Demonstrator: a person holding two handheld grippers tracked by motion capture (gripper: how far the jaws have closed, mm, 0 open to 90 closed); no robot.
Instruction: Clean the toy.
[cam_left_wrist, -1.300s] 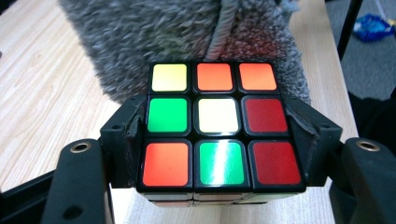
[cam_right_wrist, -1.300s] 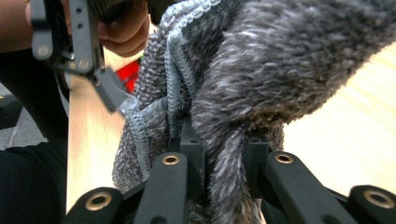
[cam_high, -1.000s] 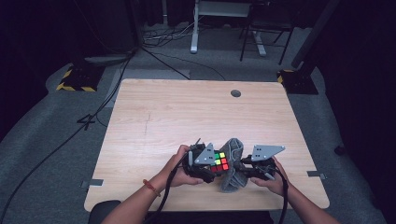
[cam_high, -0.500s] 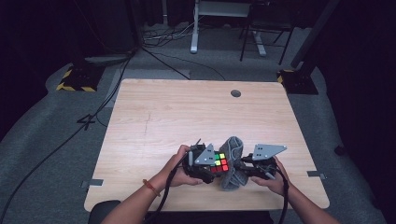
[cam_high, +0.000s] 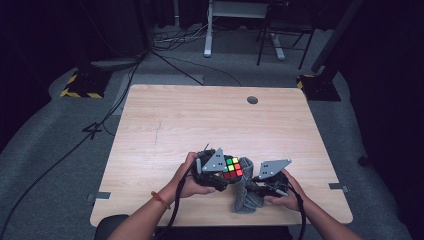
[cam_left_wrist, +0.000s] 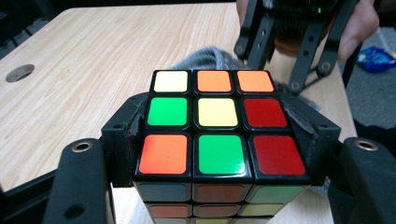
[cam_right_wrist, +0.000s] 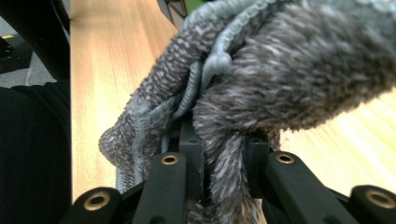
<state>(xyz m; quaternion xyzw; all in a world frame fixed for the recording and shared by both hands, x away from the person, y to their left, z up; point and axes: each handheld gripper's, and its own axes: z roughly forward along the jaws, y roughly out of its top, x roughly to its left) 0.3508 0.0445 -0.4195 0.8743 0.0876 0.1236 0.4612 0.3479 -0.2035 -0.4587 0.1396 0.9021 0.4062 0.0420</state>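
A scrambled puzzle cube (cam_high: 231, 167) (cam_left_wrist: 219, 116) is held just above the wooden table (cam_high: 210, 120) near its front edge. My left gripper (cam_high: 220, 174) (cam_left_wrist: 217, 140) is shut on it, with one pad pressed on each side. The cube's top face shows green, yellow, orange and red tiles. My right gripper (cam_high: 256, 183) (cam_right_wrist: 224, 158) is shut on a fold of grey terry cloth (cam_high: 245, 196) (cam_right_wrist: 280, 70). The cloth bunches up right of and behind the cube (cam_left_wrist: 205, 58) and touches its far side. In the left gripper view, the right gripper (cam_left_wrist: 289, 51) sits beyond the cube.
A round cable hole (cam_high: 252, 100) lies near the table's far edge. Cables trail from both grippers off the front edge. On the grey floor beyond the table are desk legs, a chair base and a yellow-and-black striped block (cam_high: 80, 87).
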